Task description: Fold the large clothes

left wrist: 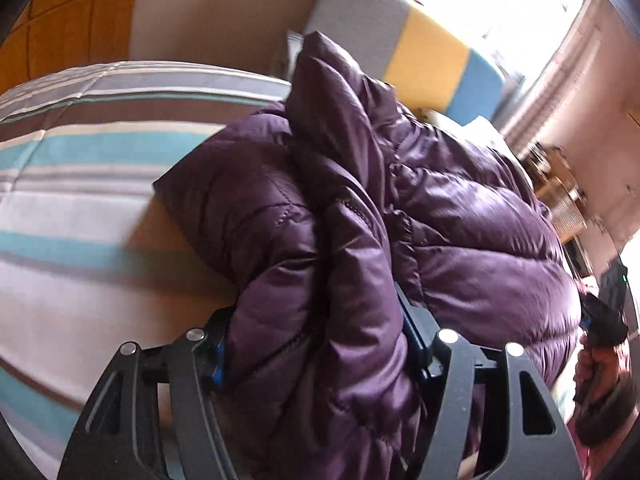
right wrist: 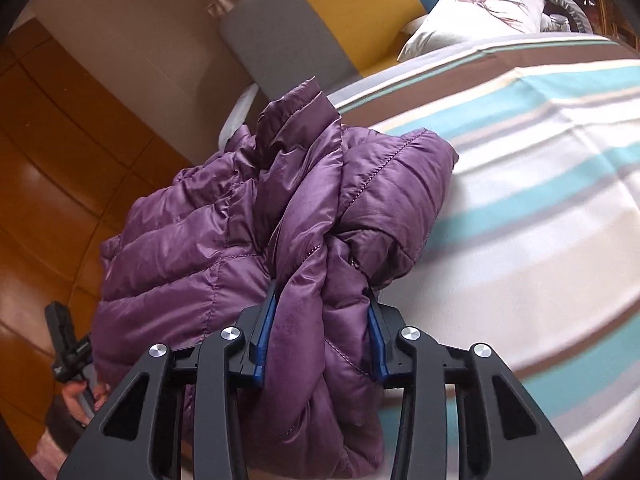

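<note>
A purple quilted puffer jacket (left wrist: 460, 216) lies bunched on the striped bed cover (left wrist: 72, 200). In the left wrist view my left gripper (left wrist: 316, 320) is shut on a thick fold of it, the blue pads pressing the fabric from both sides. The right wrist view shows the same jacket (right wrist: 180, 240) hanging partly over the bed's edge. There my right gripper (right wrist: 320, 312) is shut on another bunched fold. Each view catches the other hand-held gripper at its edge: the right one (left wrist: 608, 308) and the left one (right wrist: 66, 340), each with a hand on its handle.
The striped bed cover (right wrist: 540, 220) spreads wide beside the jacket. A grey, yellow and blue headboard (right wrist: 312, 20) and a white pillow (right wrist: 480, 12) stand at the bed's far end. Wooden floor (right wrist: 60, 160) lies beside the bed. A bright window (left wrist: 500, 0) and cluttered shelves (left wrist: 560, 184) are beyond.
</note>
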Action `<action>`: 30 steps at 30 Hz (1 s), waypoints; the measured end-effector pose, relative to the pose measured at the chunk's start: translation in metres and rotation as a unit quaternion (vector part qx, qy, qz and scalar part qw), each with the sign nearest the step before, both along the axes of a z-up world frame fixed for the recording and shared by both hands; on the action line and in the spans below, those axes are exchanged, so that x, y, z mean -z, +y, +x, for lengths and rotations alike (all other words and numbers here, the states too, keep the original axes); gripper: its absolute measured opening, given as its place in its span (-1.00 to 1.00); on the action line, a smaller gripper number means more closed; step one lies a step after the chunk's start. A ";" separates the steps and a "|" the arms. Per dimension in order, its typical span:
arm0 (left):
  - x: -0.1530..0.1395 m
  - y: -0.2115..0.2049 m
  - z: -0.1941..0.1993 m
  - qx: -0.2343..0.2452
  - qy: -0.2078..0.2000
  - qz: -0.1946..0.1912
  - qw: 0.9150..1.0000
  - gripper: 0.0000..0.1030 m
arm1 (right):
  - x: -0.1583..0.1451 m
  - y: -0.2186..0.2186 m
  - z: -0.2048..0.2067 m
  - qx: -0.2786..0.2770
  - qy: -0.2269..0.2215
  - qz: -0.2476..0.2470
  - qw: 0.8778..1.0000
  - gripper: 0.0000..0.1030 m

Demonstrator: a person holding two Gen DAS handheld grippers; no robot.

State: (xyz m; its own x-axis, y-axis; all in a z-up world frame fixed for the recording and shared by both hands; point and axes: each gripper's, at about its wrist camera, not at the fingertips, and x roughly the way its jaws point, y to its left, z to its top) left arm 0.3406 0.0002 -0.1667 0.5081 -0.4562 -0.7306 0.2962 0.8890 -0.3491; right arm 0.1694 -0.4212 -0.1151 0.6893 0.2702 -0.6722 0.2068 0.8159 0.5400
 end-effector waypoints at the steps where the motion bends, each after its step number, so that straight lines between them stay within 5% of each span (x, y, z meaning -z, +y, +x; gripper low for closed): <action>1: 0.000 0.000 -0.010 0.005 0.001 -0.002 1.000 0.22 | 0.000 -0.001 -0.008 -0.003 0.000 0.004 1.000 -0.26; 8: -0.005 0.010 -0.080 0.045 0.013 -0.022 0.999 0.26 | -0.006 -0.013 -0.076 -0.014 0.007 0.018 1.000 -0.15; 11: -0.016 0.030 -0.097 -0.010 -0.003 -0.015 1.000 0.50 | -0.012 -0.024 -0.090 0.019 0.009 0.012 1.000 0.26; 14: -0.044 0.047 -0.107 -0.083 -0.047 -0.016 0.995 0.57 | -0.038 -0.035 -0.105 0.082 -0.031 -0.036 0.996 0.26; 16: -0.072 0.044 -0.112 -0.103 -0.087 -0.027 0.991 0.62 | -0.065 -0.024 -0.098 0.072 -0.065 -0.069 0.993 0.26; 20: -0.102 -0.014 -0.102 -0.034 -0.121 0.000 0.992 0.66 | -0.086 0.033 -0.046 -0.026 -0.043 -0.150 0.987 0.26; 25: -0.102 -0.101 -0.067 0.035 -0.110 0.080 0.990 0.65 | -0.067 0.079 0.004 -0.072 0.022 -0.220 0.973 0.26; 27: -0.091 -0.121 -0.055 0.044 -0.096 0.104 0.989 0.65 | -0.051 0.081 0.018 -0.067 0.045 -0.220 0.972 0.15; 28: -0.082 -0.134 -0.051 0.058 -0.082 0.121 0.988 0.58 | -0.042 0.081 0.021 -0.070 0.052 -0.215 0.973 -0.30; 30: -0.068 -0.148 -0.045 0.077 -0.064 0.139 0.985 0.21 | -0.037 0.080 0.020 -0.065 0.052 -0.210 0.974 -0.64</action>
State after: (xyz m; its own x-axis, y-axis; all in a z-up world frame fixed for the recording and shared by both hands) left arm 0.2959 -0.1473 -0.0985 0.5444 -0.3265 -0.7727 0.4611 0.8860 -0.0494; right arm 0.1895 -0.3407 -0.0786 0.5899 0.0377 -0.8066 0.1223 0.9832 0.1355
